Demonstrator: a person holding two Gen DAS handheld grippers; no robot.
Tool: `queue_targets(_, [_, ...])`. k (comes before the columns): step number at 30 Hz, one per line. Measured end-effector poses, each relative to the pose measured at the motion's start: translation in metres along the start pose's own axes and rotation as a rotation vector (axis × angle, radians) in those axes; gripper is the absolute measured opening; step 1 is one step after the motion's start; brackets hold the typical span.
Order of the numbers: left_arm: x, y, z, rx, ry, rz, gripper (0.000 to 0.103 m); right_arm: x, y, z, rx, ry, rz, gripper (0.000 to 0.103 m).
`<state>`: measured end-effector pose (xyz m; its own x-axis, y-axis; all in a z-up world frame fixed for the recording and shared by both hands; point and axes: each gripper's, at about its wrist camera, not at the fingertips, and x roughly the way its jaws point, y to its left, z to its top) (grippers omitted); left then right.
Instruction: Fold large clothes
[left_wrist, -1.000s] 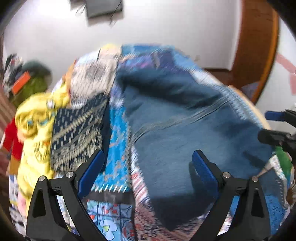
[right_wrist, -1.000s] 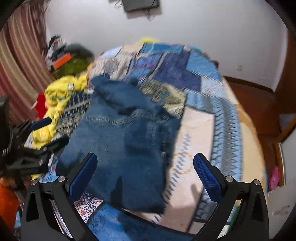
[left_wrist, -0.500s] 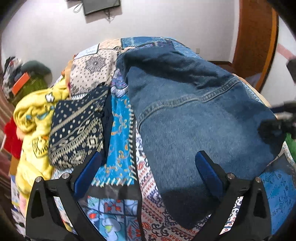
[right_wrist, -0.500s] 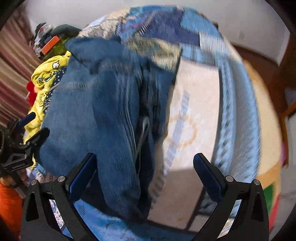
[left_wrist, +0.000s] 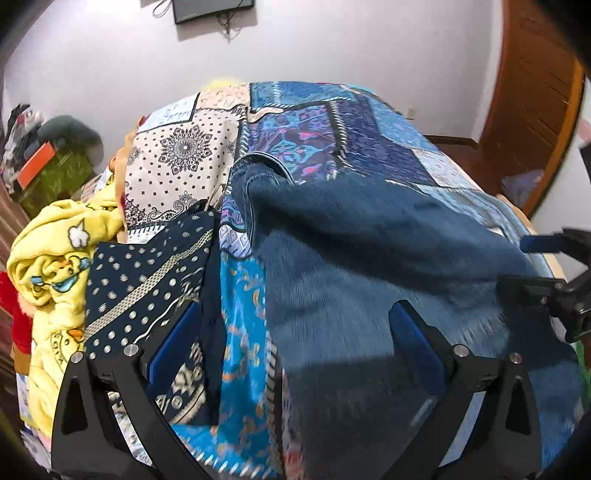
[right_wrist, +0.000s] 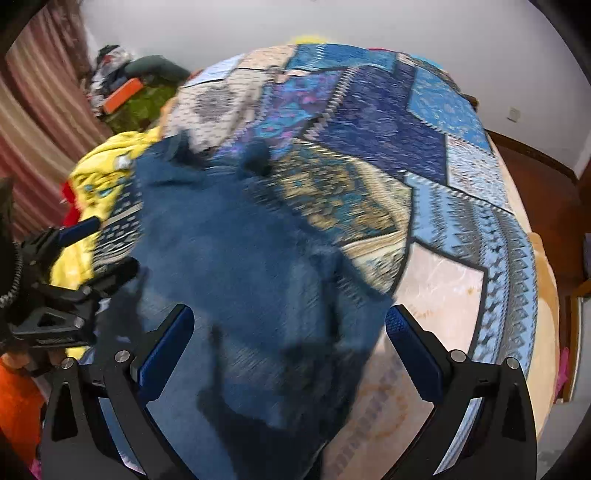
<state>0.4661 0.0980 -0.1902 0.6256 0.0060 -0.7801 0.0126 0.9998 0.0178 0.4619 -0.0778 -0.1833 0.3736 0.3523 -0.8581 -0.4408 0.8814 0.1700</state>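
A large blue denim garment (left_wrist: 369, 266) lies bunched on the patchwork bedspread (left_wrist: 332, 122); it also shows in the right wrist view (right_wrist: 240, 266). My left gripper (left_wrist: 291, 332) is open and empty above the garment's near left edge. My right gripper (right_wrist: 290, 332) is open and empty above the garment's near part. Each gripper shows at the edge of the other's view: the right one (left_wrist: 543, 269) at the garment's right side, the left one (right_wrist: 92, 251) at its left side.
A dark blue patterned cloth (left_wrist: 147, 280) and a yellow printed garment (left_wrist: 48, 273) lie left of the denim. A pile of things (left_wrist: 40, 166) stands by the wall at the far left. A wooden door (left_wrist: 535, 92) is at the right. The bed's right edge (right_wrist: 546, 295) drops to the floor.
Both grippers have pulled back and tilted up, so more of the bedspread shows. The denim garment has shifted and now lies more bunched. Both grippers stay open.
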Motion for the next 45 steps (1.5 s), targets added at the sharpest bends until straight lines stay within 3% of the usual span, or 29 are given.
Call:
queue_targets(5, [0.02,0.003,0.009,-0.046,0.007,0.037,0.103,0.01,-0.04,-0.011,0.071,-0.041,-0.064,0.102])
queue_targets(11, [0.005,0.017,-0.003,-0.077,0.007,-0.025,0.103,-0.01,-0.055,-0.022,0.152,-0.05,0.002,0.102])
queue_targets(14, [-0.014,0.021,-0.01,-0.049,0.009,-0.047,0.103,-0.029,-0.05,-0.025,0.158,-0.068,0.013,0.102])
queue_targets(17, [-0.027,0.023,-0.02,-0.026,0.015,-0.076,0.103,-0.046,-0.043,-0.032,0.147,-0.083,0.078,0.103])
queue_targets(22, [-0.033,0.02,-0.041,-0.039,0.082,-0.186,0.103,-0.046,-0.032,-0.051,0.144,-0.036,0.201,0.103])
queue_targets(25, [-0.025,0.017,-0.054,-0.078,0.15,-0.279,0.103,-0.023,-0.031,-0.06,0.167,0.038,0.266,0.103])
queue_targets(29, [-0.002,0.019,-0.064,-0.173,0.23,-0.382,0.103,0.011,-0.037,-0.064,0.195,0.123,0.284,0.103])
queue_targets(32, [0.015,0.015,-0.063,-0.207,0.276,-0.43,0.103,0.033,-0.04,-0.058,0.204,0.176,0.344,0.103])
queue_targets(39, [0.043,0.019,-0.048,-0.27,0.317,-0.522,0.101,0.051,-0.036,-0.041,0.219,0.147,0.407,0.103])
queue_targets(40, [0.047,0.021,-0.046,-0.286,0.322,-0.537,0.099,0.05,-0.033,-0.039,0.213,0.14,0.401,0.101])
queue_targets(42, [0.053,0.026,-0.045,-0.323,0.331,-0.571,0.098,0.047,-0.029,-0.038,0.214,0.118,0.413,0.083])
queue_targets(45, [0.053,0.031,-0.047,-0.334,0.306,-0.617,0.095,0.044,-0.026,-0.041,0.238,0.109,0.424,0.069])
